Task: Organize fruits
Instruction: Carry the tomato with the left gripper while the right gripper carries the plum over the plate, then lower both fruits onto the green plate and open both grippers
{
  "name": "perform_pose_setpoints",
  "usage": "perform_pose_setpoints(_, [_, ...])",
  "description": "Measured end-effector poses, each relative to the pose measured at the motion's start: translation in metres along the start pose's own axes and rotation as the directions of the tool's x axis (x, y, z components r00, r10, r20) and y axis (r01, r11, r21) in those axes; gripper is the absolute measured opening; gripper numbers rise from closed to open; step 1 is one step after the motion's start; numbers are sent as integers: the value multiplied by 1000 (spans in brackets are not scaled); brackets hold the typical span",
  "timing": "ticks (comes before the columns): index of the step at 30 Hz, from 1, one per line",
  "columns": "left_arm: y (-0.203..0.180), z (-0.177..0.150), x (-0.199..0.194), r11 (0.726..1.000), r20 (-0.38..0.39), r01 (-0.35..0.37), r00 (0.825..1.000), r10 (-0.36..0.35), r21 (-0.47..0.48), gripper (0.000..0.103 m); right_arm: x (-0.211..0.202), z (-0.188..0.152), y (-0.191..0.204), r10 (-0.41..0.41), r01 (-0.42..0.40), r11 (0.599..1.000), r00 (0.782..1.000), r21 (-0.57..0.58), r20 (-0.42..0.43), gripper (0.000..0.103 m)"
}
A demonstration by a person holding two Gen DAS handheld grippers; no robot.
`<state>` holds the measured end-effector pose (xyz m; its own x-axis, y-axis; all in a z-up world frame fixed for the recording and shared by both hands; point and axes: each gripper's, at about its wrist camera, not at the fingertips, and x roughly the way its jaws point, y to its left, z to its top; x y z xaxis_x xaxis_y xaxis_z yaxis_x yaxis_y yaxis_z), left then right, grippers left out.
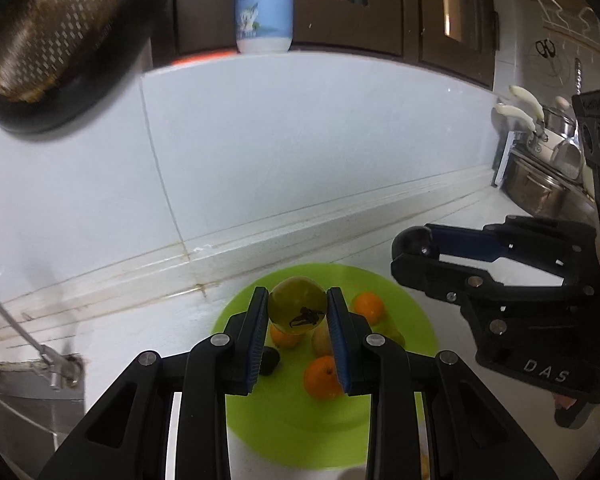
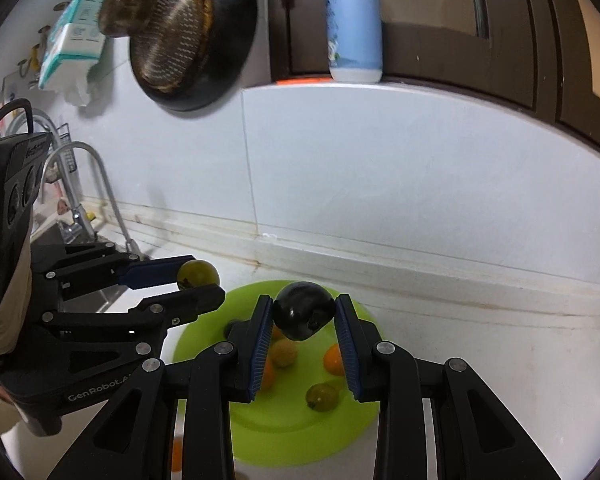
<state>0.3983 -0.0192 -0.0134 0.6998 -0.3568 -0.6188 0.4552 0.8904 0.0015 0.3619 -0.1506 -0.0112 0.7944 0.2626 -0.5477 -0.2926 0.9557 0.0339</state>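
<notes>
Fruits: left gripper pinches a smooth round green one, right gripper a glossy dark one.

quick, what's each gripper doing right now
left gripper: shut on the green fruit
right gripper: shut on the dark fruit

I look at a white tiled wall that meets my white counter along a stained ledge at its back edge. Dark brown cabinets hang above, and a blue-and-white bottle stands on the sill under them. A black pan with a metal strainer in it hangs on the wall beside a tissue pack. Past the counter's left end, a tap bends over the sink; past the right end stand steel pots.
</notes>
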Motion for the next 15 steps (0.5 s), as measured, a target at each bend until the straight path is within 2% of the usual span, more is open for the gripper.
perform_pose_setpoints(15, [15,2,76,998,-115,52,992,-54,-25,30,74,-8,-28,30,-18,996,992,89,-127,33])
